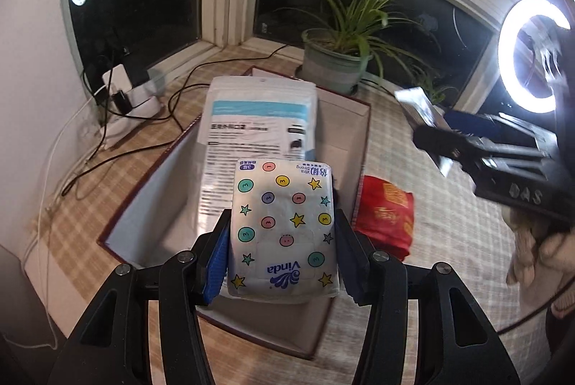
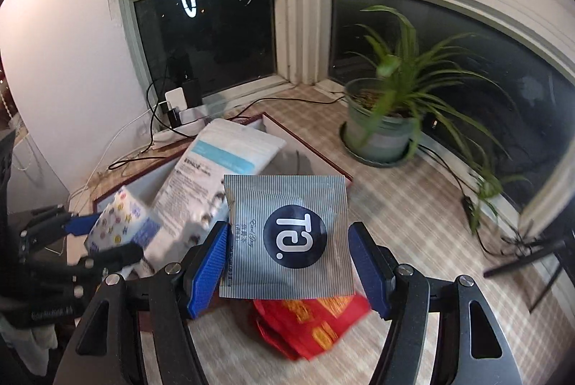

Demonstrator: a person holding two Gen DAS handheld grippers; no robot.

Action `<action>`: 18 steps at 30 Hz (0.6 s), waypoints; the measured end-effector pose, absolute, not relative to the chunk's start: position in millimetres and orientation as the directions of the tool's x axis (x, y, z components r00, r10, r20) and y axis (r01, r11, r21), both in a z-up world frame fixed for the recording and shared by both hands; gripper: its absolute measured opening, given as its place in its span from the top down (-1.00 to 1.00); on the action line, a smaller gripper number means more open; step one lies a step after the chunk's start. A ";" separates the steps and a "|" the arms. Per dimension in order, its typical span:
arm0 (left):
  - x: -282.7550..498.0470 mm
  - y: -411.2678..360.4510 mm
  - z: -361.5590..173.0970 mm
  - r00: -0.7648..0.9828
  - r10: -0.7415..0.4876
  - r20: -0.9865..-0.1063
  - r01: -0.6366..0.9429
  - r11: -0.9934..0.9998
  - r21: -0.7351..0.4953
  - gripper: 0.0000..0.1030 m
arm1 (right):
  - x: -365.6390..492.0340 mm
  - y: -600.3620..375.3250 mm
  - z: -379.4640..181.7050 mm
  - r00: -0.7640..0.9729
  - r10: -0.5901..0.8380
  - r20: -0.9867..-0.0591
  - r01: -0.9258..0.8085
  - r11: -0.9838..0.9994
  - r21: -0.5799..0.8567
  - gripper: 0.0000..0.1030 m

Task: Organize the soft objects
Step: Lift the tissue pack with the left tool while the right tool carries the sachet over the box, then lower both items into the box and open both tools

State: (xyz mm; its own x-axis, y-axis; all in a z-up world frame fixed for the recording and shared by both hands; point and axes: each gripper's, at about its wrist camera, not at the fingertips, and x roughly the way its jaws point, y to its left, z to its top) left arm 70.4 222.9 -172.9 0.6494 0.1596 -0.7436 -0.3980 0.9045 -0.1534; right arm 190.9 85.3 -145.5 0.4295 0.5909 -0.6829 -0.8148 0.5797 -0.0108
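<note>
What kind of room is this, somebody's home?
Most likely a home, at a table in a window corner: a potted plant by the dark windows, chargers and cables, and a checked tablecloth.

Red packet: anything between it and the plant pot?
Left wrist view: only bare checked tablecloth lies between the red packet and the plant pot, with the box edge alongside.

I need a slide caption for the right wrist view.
Right tool holds a striped pouch above a red packet.

Black left claw (image 1: 282, 254) and right claw (image 2: 289, 263), blue ribbed pads, silver screws.
</note>
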 end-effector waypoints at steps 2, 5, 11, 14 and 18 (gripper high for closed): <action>72.5 231.8 -175.7 0.644 0.153 -0.750 -0.400 0.903 -0.158 0.00 | 196.7 102.6 -146.8 0.419 0.587 -0.693 -0.819 0.574 -0.009 -0.24; 75.8 241.9 -179.1 0.636 0.150 -0.757 -0.404 0.900 -0.162 0.00 | 200.5 124.0 -148.8 0.406 0.589 -0.699 -0.826 0.563 -0.006 -0.24; 83.7 256.6 -189.0 0.621 0.138 -0.772 -0.411 0.895 -0.170 0.00 | 204.5 164.9 -157.5 0.389 0.578 -0.718 -0.847 0.531 -0.031 -0.24; 88.1 261.1 -194.3 0.612 0.126 -0.781 -0.412 0.893 -0.179 0.00 | 208.4 184.1 -163.1 0.381 0.568 -0.730 -0.855 0.516 -0.044 -0.24; 92.4 265.6 -200.3 0.606 0.116 -0.787 -0.416 0.890 -0.189 0.00 | 213.2 203.6 -170.2 0.366 0.559 -0.744 -0.864 0.501 -0.049 -0.24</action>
